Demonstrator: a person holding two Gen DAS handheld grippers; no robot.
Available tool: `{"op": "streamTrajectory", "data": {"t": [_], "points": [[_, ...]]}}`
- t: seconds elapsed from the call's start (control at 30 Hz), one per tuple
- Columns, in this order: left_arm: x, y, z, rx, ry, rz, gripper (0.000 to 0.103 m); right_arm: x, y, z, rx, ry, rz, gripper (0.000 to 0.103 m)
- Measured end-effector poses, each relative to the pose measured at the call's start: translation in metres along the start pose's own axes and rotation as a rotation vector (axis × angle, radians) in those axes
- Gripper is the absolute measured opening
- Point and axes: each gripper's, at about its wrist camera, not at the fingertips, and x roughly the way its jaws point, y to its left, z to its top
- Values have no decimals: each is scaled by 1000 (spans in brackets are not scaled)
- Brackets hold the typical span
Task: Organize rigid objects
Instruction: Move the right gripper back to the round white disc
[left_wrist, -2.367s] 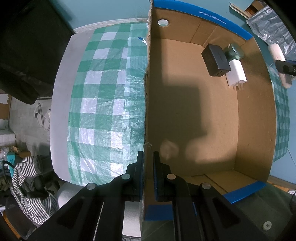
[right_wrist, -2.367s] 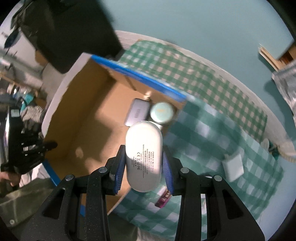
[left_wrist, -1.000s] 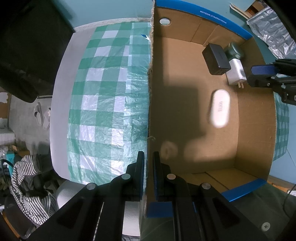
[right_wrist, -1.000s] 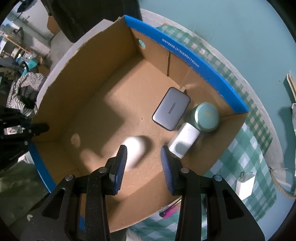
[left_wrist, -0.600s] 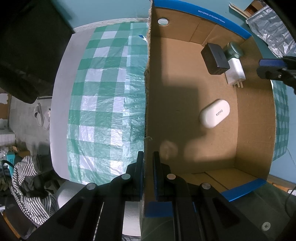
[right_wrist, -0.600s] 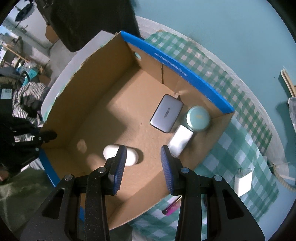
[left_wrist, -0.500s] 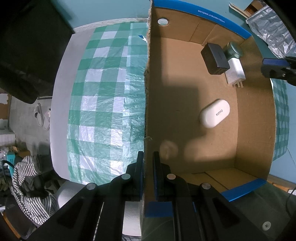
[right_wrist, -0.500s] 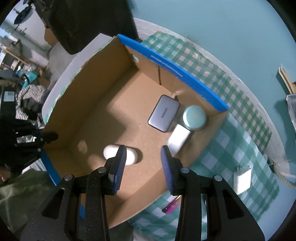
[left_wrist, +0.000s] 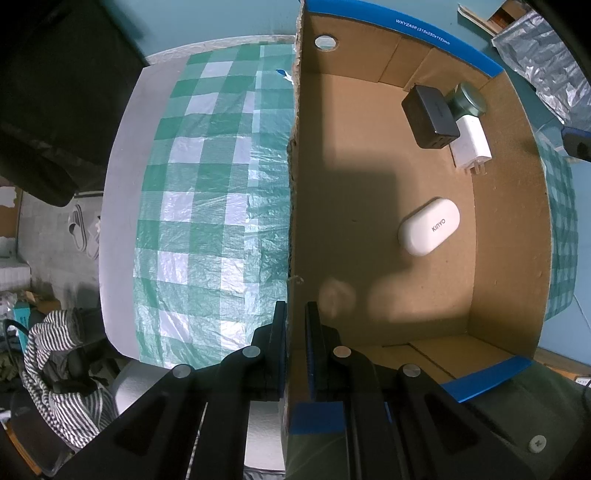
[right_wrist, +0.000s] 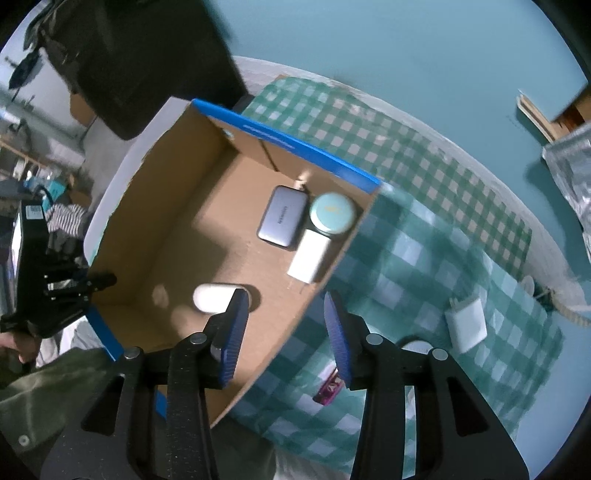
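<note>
A cardboard box (left_wrist: 509, 236) with blue tape rims stands on the green checked tablecloth (left_wrist: 207, 206). Inside lie a white oval case (left_wrist: 428, 226), a dark power brick (left_wrist: 430, 115), a white charger (left_wrist: 471, 146) and a round green tin (left_wrist: 469, 99). My left gripper (left_wrist: 294, 314) is shut on the box's left wall. My right gripper (right_wrist: 284, 310) is open and empty above the box's near right wall (right_wrist: 325, 273). The case (right_wrist: 214, 297), brick (right_wrist: 282, 216), charger (right_wrist: 310, 254) and tin (right_wrist: 332, 214) show in the right wrist view.
On the cloth (right_wrist: 424, 258) right of the box lie another white charger (right_wrist: 466, 321) and a pink-purple small object (right_wrist: 330, 386). A rope end (right_wrist: 569, 306) lies at the table's right edge. Striped clothing (left_wrist: 62, 373) lies on the floor left of the table.
My right gripper dropped the white oval case into the box and has pulled back to the right, open. The left gripper has kept its hold on the box wall.
</note>
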Motion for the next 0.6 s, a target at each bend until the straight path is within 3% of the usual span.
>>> {"op": "streamTrajectory", "data": {"t": [0.1, 0.27, 0.6], "points": [[-1, 0, 0, -3, -1, 0, 8, -3, -14, -7, 48, -4, 0, 42], [0, 1, 0, -8, 0, -3, 8, -5, -47, -21, 157, -11, -8, 52], [0, 2, 0, -11, 3, -4, 8, 15, -124, -52, 355, 42, -41, 52]]}}
